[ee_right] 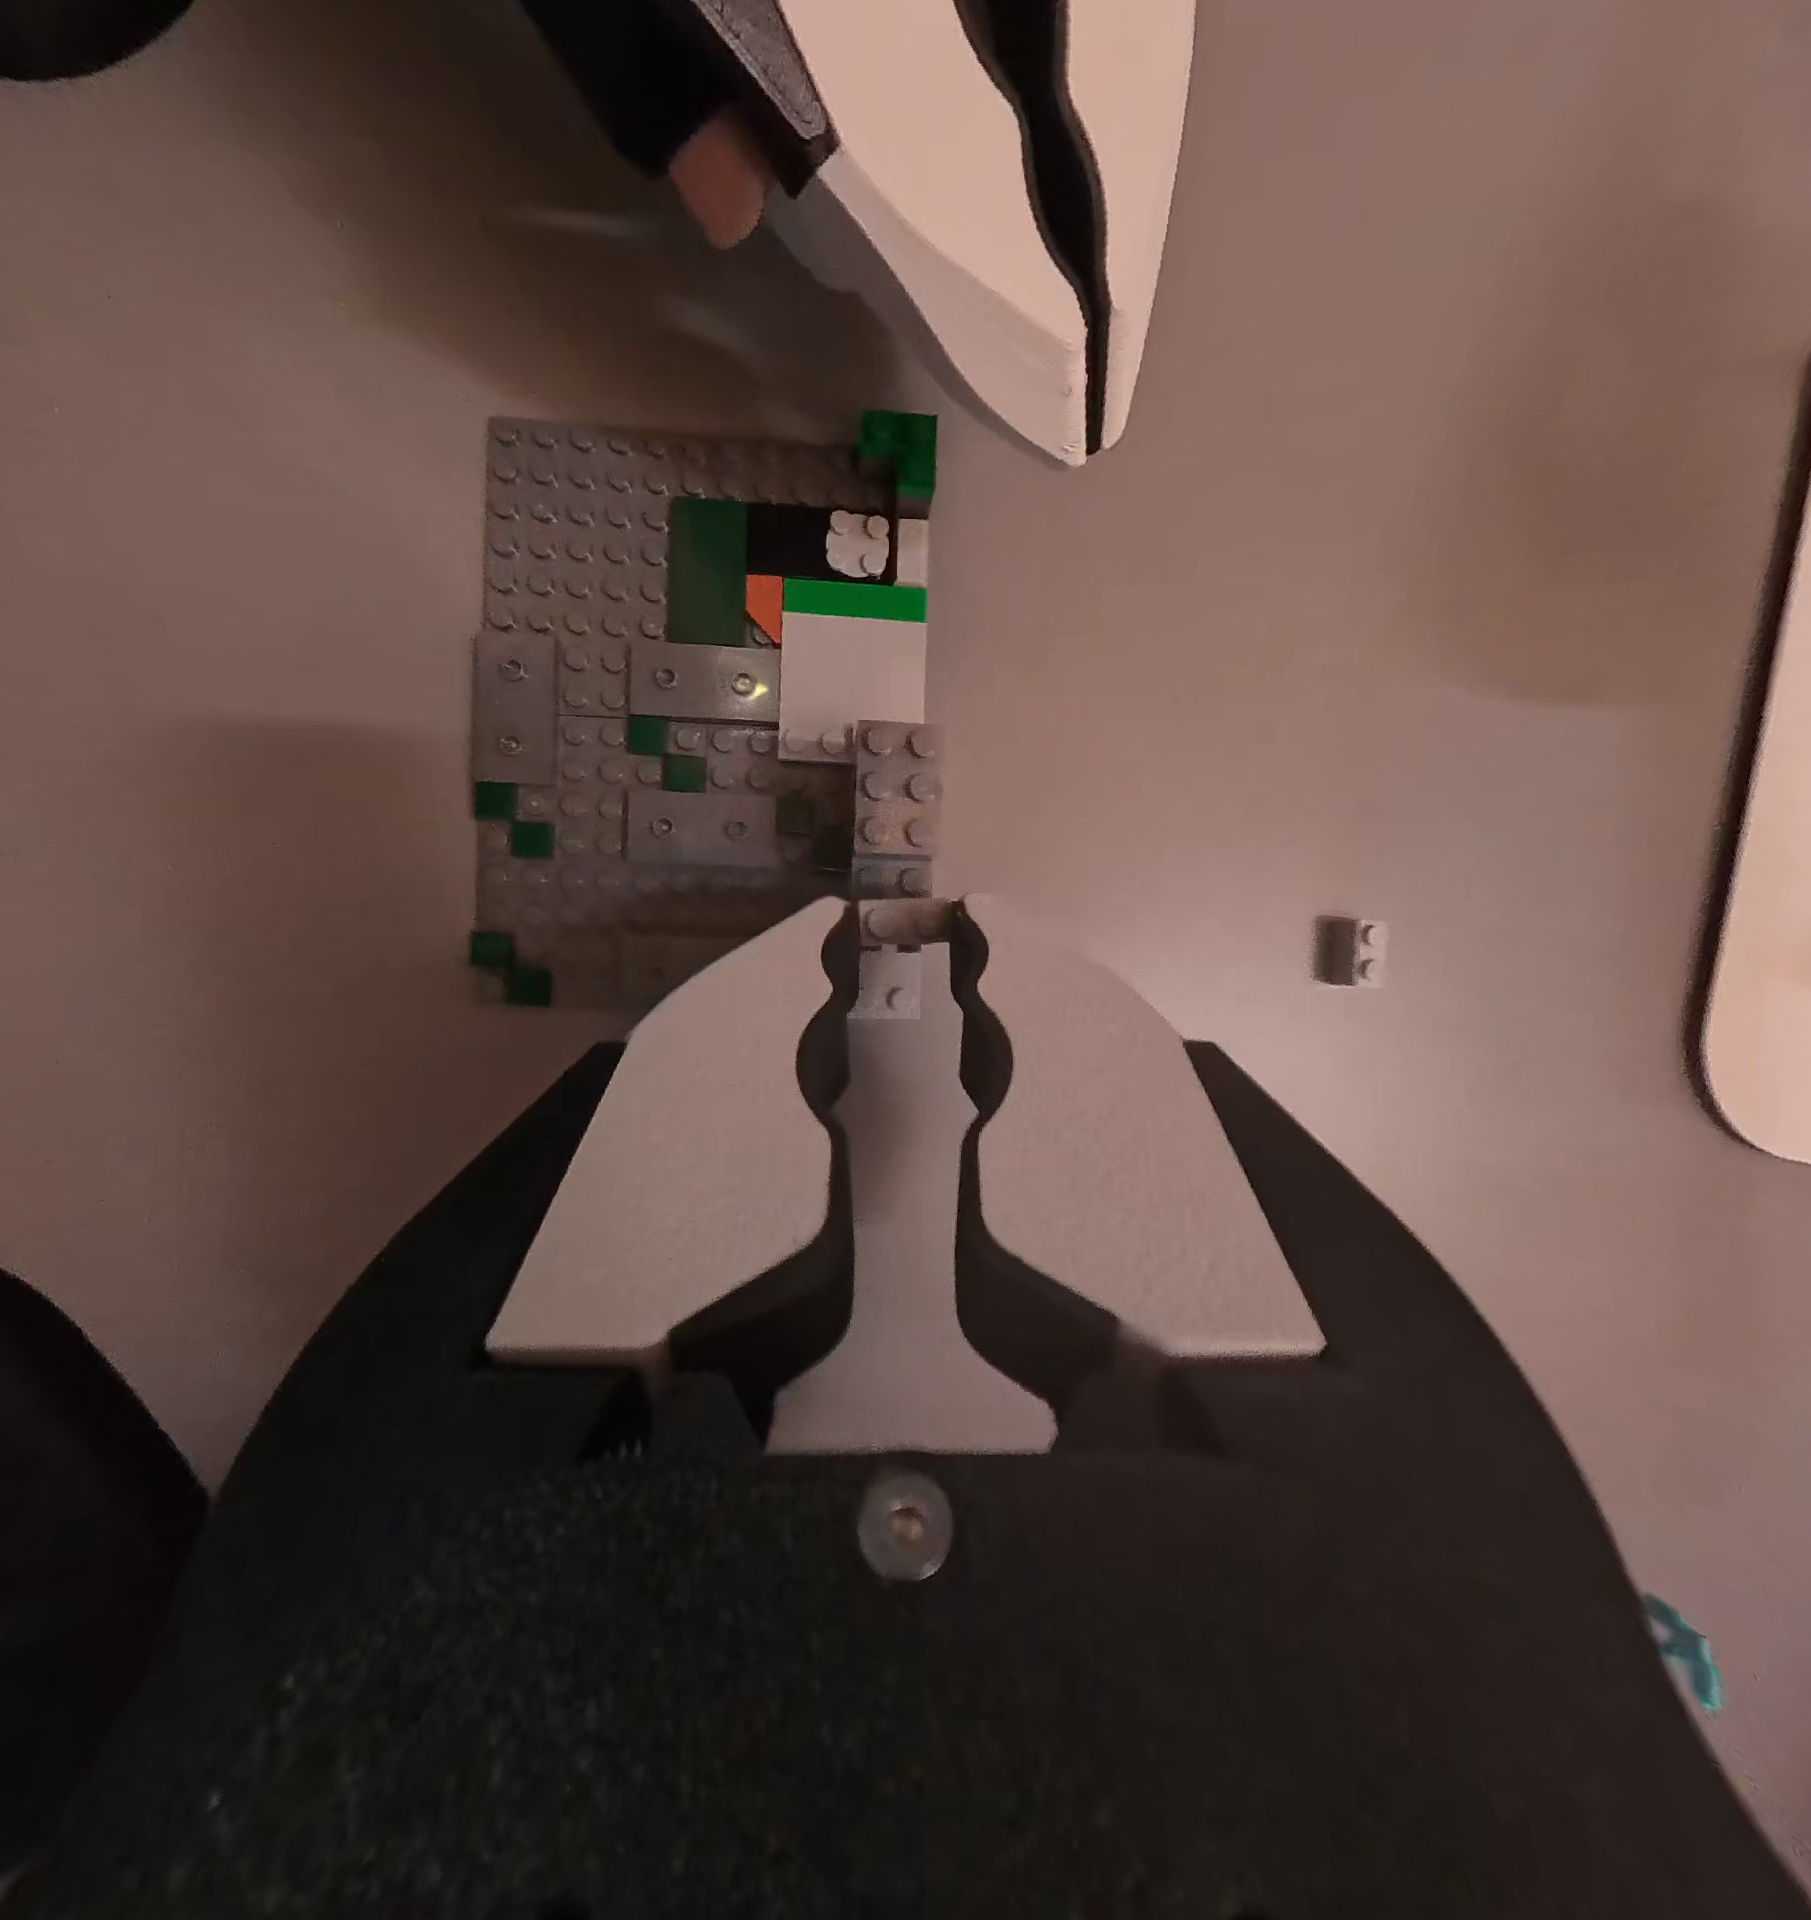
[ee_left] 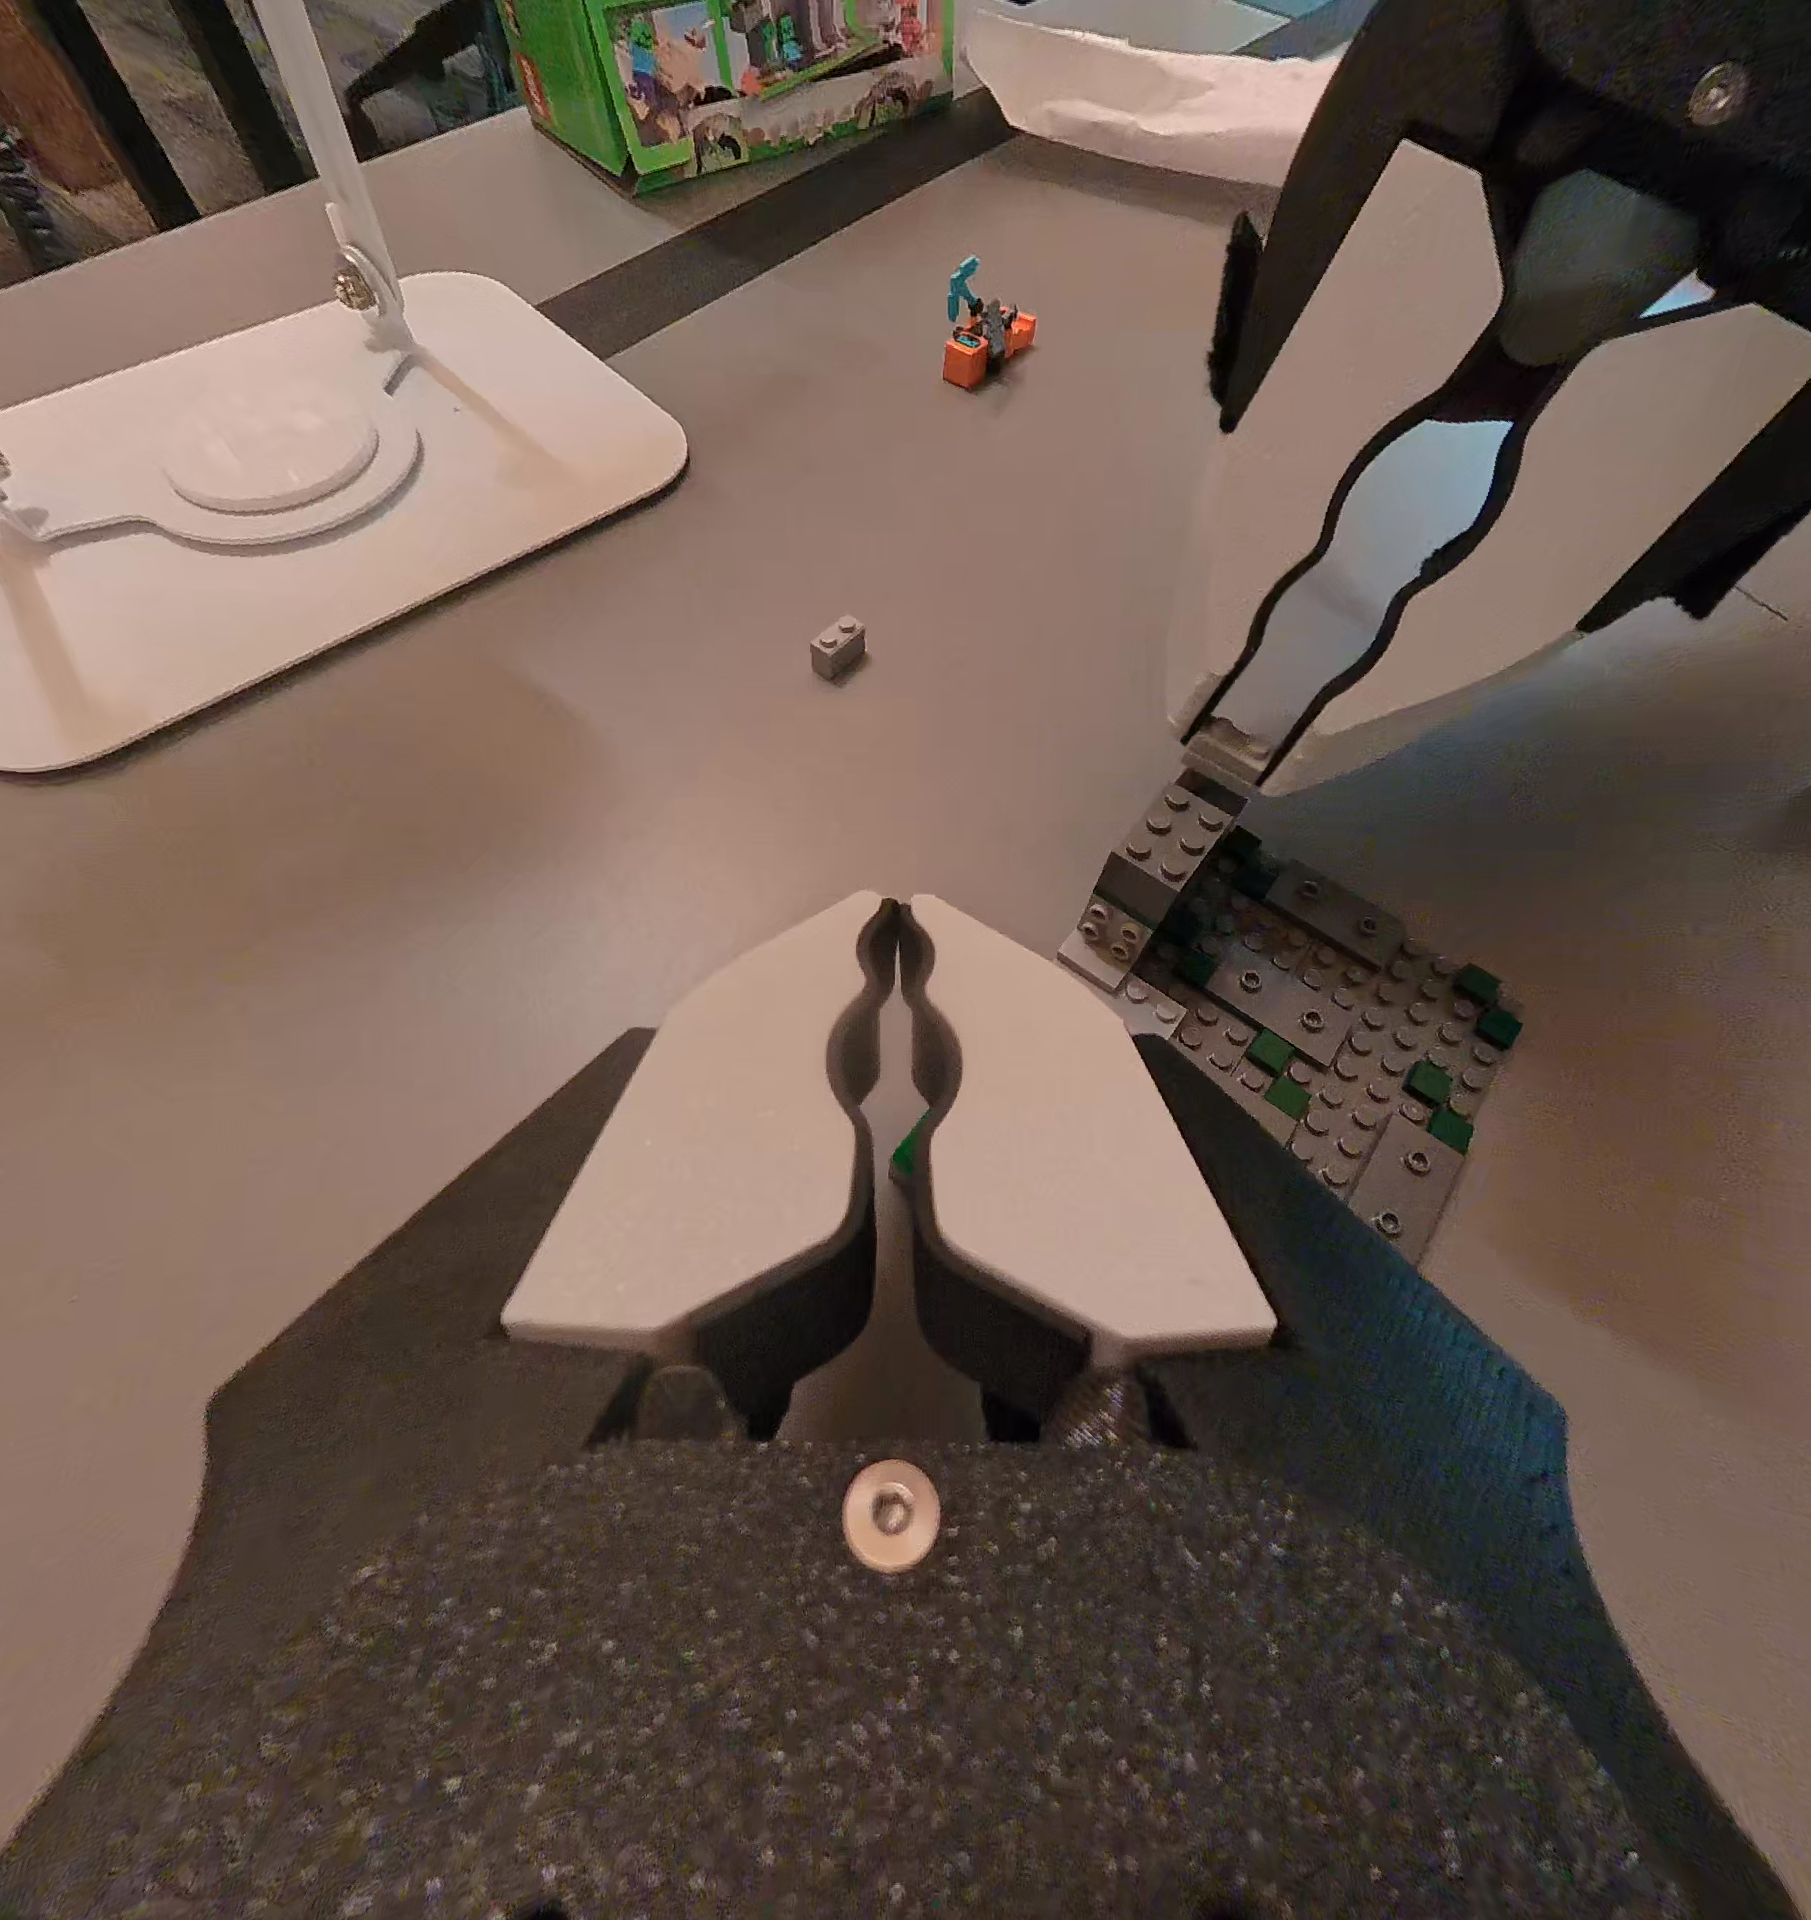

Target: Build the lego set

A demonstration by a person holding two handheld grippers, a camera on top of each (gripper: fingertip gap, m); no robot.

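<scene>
Two grippers over a grey Lego build point(ee_right: 589, 665).
Right gripper point(ee_right: 903, 914) pinches a small grey piece point(ee_right: 896, 923), apparently above the build's edge; left gripper point(ee_left: 896, 914) closed, empty.

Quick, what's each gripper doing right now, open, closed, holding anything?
Left gripper: closed, holding nothing visible.
Right gripper: closed on a small grey brick at the build's edge.

Looked like a room in a home, set up as a hobby desk rather than a lab or workshop. Plain grey tabletop point(ee_left: 361, 987) under warm indoor light, with a green toy box point(ee_left: 735, 83) at the far edge, a white stand base point(ee_left: 288, 499), crumpled white paper point(ee_left: 1140, 94), a half-built grey baseplate point(ee_right: 568, 582) and a stray grey brick point(ee_left: 841, 646).
</scene>
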